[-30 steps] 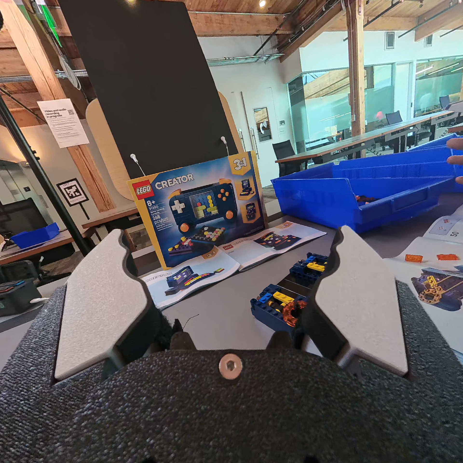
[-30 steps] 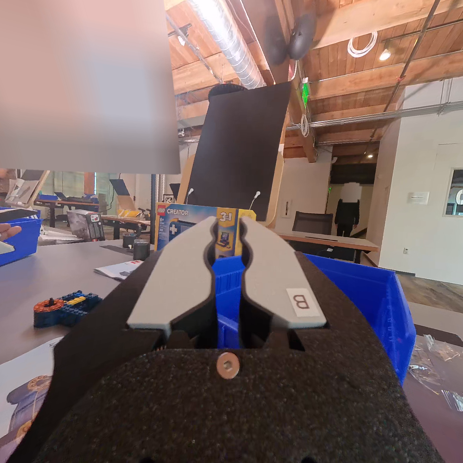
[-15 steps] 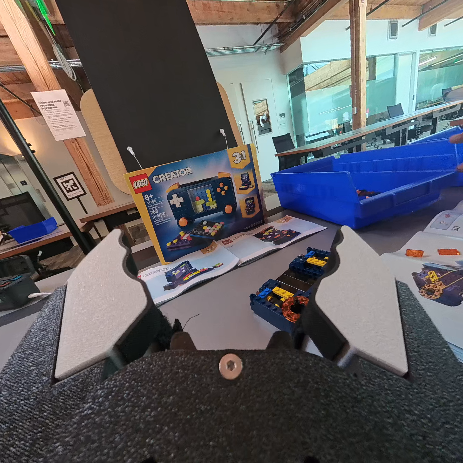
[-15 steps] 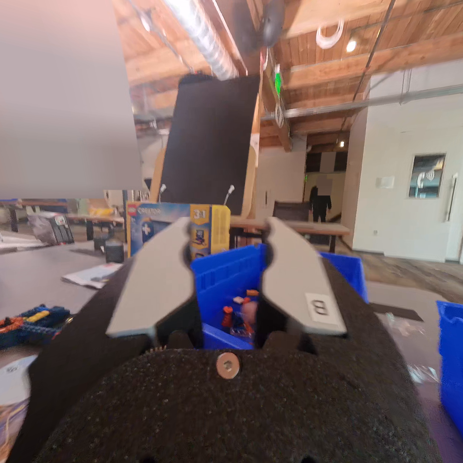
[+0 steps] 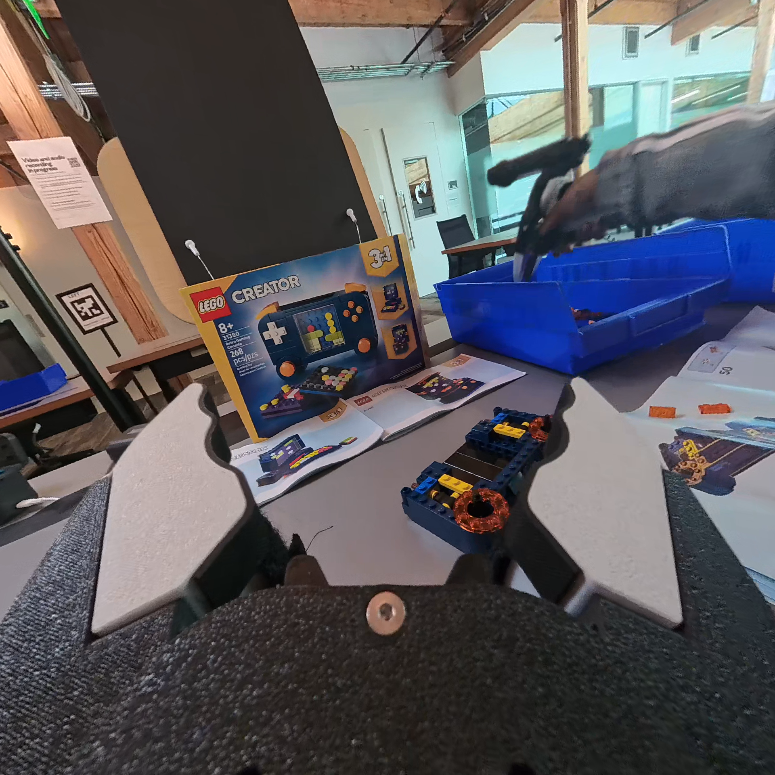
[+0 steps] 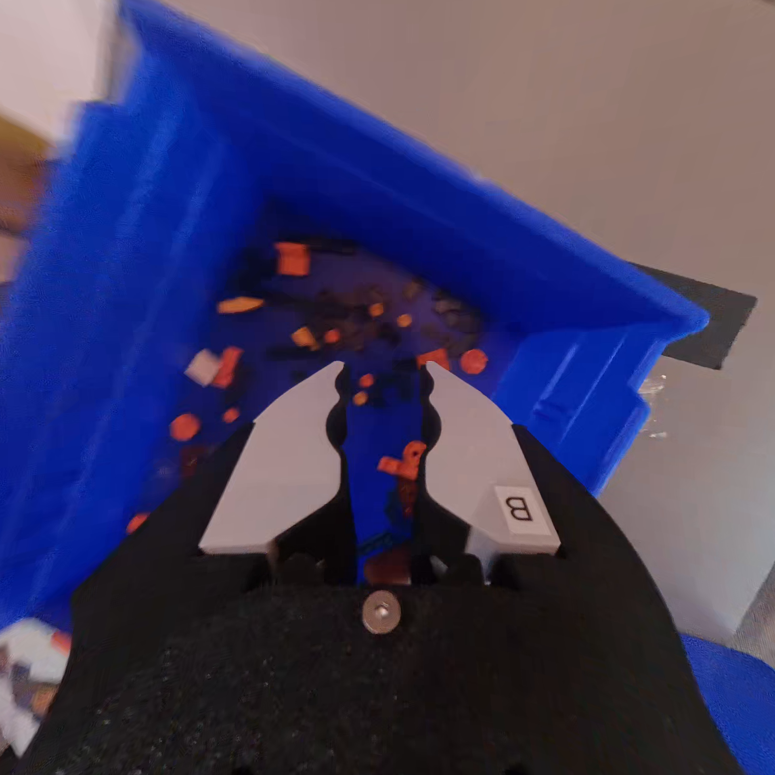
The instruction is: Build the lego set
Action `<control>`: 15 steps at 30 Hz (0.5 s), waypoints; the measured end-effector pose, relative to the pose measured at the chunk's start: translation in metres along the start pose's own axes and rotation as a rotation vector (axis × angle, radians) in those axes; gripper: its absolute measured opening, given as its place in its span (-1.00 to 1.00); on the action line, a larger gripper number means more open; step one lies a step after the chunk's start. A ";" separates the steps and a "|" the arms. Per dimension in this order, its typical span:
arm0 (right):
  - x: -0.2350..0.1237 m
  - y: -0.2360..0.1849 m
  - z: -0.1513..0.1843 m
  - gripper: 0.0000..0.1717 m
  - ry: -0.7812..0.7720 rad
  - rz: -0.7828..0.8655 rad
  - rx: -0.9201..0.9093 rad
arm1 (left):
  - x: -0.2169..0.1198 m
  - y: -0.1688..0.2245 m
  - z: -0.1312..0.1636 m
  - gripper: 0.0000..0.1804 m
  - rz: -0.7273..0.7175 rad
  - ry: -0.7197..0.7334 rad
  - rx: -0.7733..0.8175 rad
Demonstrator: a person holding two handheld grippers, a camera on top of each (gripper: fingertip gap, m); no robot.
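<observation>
My left gripper (image 5: pixel 386 383) is wide open and empty, low over the grey table (image 5: pixel 356 511). A partly built dark blue brick model (image 5: pixel 474 478) with yellow bricks and an orange ring lies just inside its right finger (image 5: pixel 595 482). My right gripper (image 6: pixel 383 369) is open and points down into a blue bin (image 6: pixel 167 251). Nothing sits between its pads. Loose orange pieces (image 6: pixel 292 258) and dark pieces lie on the bin floor below its tips. This view is blurred. In the left wrist view the right gripper (image 5: pixel 526 262) dips into the same bin (image 5: pixel 524 323).
A brick set box (image 5: pixel 306 331) stands at the back with two booklets (image 5: pixel 436 394) in front of it. An open instruction page (image 5: pixel 721 453) lies at the right with two orange pieces (image 5: pixel 662 412) on it. A black board stands behind the box. One gripper's finger ends stand about 50 cm off the other's.
My right gripper opened from nearly shut, swung over the bin and tipped down into it, then narrowed a little. My left gripper stayed wide open and barely moved.
</observation>
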State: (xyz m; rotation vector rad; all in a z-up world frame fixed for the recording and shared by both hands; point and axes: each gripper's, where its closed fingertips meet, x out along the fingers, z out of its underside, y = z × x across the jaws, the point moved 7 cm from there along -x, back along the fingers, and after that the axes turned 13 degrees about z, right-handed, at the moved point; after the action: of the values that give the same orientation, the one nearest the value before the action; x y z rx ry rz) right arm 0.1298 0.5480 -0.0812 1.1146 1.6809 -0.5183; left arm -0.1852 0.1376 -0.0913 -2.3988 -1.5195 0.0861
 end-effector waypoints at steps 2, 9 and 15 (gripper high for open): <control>0.026 0.005 -0.006 -0.73 -0.051 0.043 0.056 | 0.000 0.001 0.000 0.61 0.010 -0.002 -0.006; 0.057 0.016 -0.009 -0.68 -0.128 0.195 0.071 | 0.002 0.007 0.000 0.61 0.050 -0.018 0.011; 0.069 0.018 -0.007 -0.72 -0.160 0.235 0.062 | 0.004 0.010 0.002 0.61 0.066 -0.051 0.046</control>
State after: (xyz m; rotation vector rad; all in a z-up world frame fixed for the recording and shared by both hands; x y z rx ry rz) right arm 0.1377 0.5917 -0.1380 1.2624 1.3833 -0.4976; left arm -0.1753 0.1374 -0.0951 -2.4280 -1.4447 0.1954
